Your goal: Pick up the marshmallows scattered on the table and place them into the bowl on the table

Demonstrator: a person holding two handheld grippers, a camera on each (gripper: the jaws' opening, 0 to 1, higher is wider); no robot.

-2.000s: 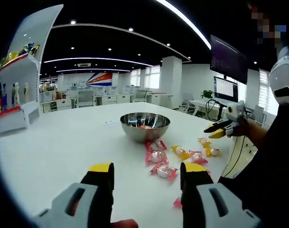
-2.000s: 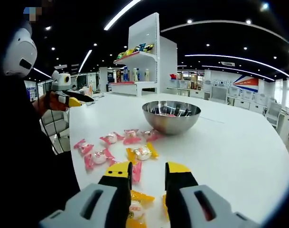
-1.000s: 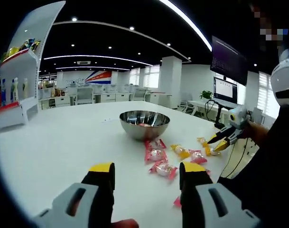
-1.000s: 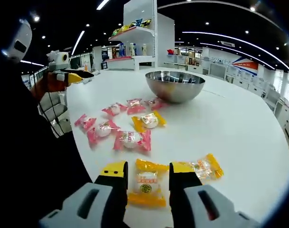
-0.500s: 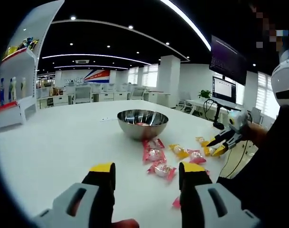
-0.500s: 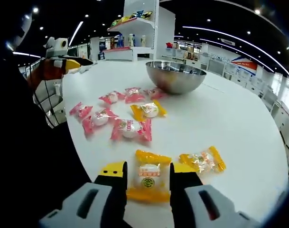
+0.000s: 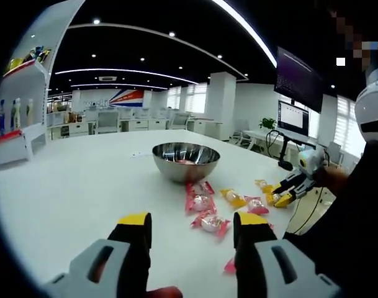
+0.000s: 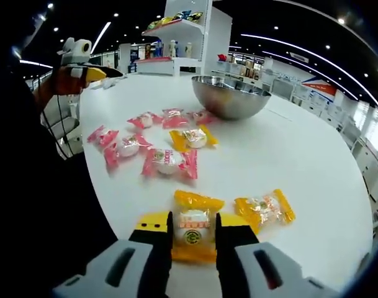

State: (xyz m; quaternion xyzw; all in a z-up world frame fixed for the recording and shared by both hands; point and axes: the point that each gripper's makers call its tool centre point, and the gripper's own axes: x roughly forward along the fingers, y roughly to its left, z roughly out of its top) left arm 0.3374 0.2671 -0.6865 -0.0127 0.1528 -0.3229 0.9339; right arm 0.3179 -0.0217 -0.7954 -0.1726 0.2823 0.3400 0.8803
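Between the fingers of the right gripper (image 8: 193, 233) lies a yellow-wrapped marshmallow (image 8: 194, 231) on the bench (image 8: 313, 161), pinched at its sides, long axis pointing ahead toward the bowl (image 8: 231, 97) well beyond. Left gripper (image 7: 192, 230) hovers open and empty, pink marshmallows (image 7: 208, 223) just ahead.

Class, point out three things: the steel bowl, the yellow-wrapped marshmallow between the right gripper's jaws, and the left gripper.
Steel bowl (image 8: 229, 99), right gripper view, on its outer wall.
Yellow-wrapped marshmallow (image 8: 192, 231), right gripper view, middle of the wrapper.
Left gripper (image 7: 192, 225), left gripper view, midway between its yellow fingertips.
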